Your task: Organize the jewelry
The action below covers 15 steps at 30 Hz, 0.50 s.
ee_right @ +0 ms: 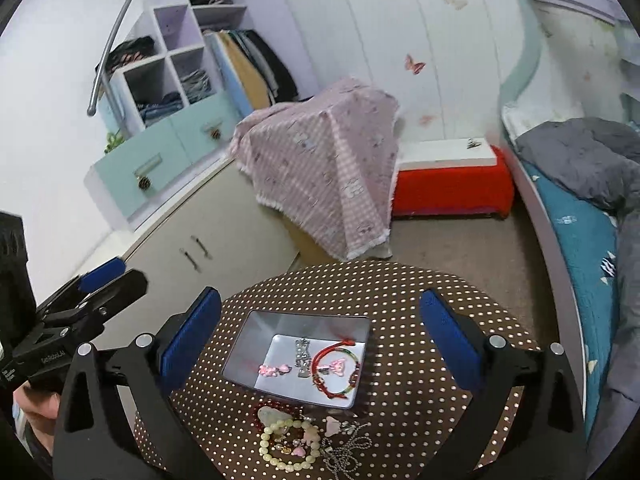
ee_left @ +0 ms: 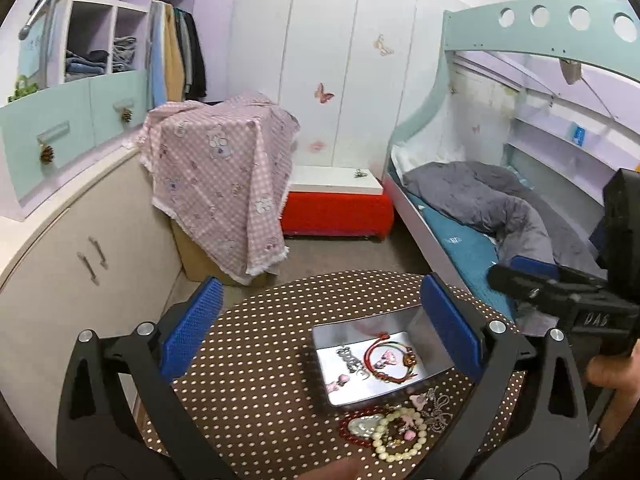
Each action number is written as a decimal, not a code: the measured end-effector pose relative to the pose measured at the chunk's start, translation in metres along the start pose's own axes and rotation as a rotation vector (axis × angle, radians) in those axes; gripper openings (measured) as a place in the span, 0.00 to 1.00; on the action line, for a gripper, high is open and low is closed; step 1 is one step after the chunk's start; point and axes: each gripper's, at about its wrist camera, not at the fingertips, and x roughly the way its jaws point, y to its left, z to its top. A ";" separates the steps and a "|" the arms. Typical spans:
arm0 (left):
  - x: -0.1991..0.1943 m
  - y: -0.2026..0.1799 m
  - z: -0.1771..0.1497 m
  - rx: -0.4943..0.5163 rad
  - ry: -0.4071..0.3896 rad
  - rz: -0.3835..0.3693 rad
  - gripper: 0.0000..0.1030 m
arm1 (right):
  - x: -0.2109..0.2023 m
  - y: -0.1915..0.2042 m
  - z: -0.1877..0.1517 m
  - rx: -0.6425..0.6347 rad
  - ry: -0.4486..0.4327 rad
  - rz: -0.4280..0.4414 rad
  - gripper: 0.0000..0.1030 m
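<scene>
A round table in a brown dotted cloth carries an open metal tin. Inside the tin lie a red cord bracelet, pink charms and a silver piece. In front of the tin sits a pile: a pearl bead bracelet, a red bead bracelet and a silver chain. My left gripper hangs open above the tin, holding nothing. My right gripper is open too, above the tin and the pearl bracelet, with nothing between its fingers.
A bed with a grey quilt runs along the right. A red box with a white top and a box under a pink checked cloth stand beyond the table. A beige cupboard is at the left.
</scene>
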 end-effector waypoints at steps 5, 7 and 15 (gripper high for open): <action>-0.029 0.004 -0.007 0.003 -0.055 0.044 0.94 | -0.024 0.005 -0.001 -0.002 -0.046 -0.017 0.93; -0.037 0.005 -0.010 0.001 -0.066 0.053 0.94 | -0.033 0.011 0.000 -0.010 -0.062 -0.016 0.93; -0.066 0.012 -0.023 -0.016 -0.085 0.080 0.94 | -0.062 0.024 -0.001 -0.039 -0.102 -0.013 0.93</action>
